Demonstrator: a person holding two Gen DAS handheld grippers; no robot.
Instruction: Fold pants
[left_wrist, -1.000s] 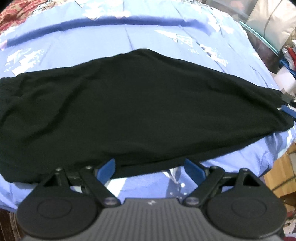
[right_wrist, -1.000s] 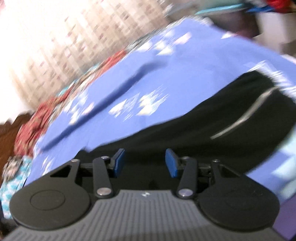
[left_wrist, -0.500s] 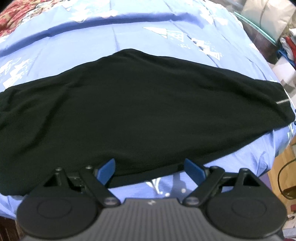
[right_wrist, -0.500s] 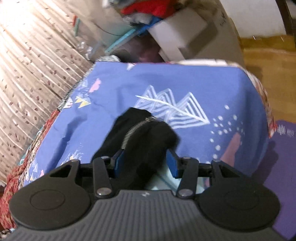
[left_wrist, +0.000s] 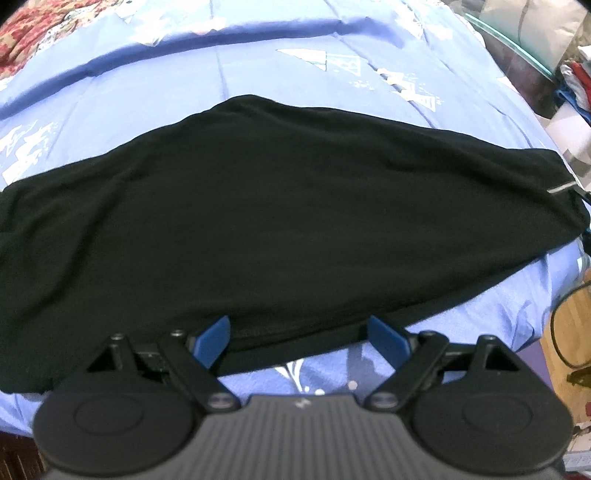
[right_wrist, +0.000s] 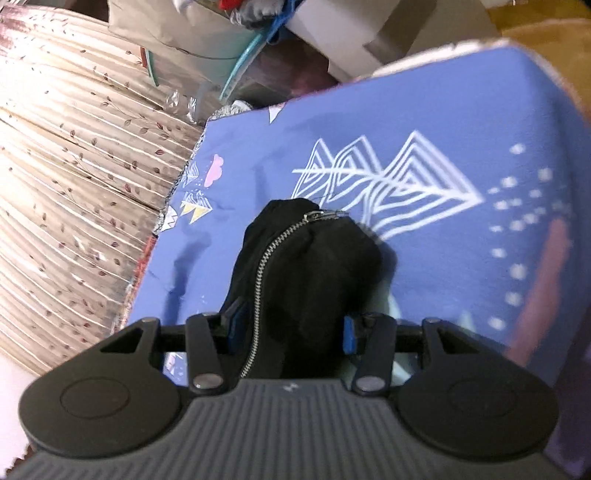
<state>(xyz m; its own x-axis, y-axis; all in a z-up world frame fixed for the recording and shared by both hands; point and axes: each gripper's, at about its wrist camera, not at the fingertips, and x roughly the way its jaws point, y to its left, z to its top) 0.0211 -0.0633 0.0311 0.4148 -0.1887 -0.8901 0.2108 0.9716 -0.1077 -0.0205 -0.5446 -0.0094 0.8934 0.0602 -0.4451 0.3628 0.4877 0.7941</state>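
Since the earlier frame, the right gripper (right_wrist: 291, 330) has rolled and is now straddling the black fabric pants (left_wrist: 266, 221), whose zipped end bunches between its half-closed fingers; whether they are pinching it cannot be told. The pants are lying lengthwise, left to right, across the blue patterned bedsheet (left_wrist: 258, 77). The left gripper (left_wrist: 301, 338) is hovering wide open at their near edge.

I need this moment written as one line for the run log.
stage: fold pants | left gripper: open, over near hem of pants | right gripper: bunched zipper end between its fingers, grip unclear | surface: blue bedsheet

A home bedroom: a patterned blue bedsheet (left_wrist: 332, 74); pleated leaf-print curtain (right_wrist: 74, 166); piled laundry (left_wrist: 576, 81).
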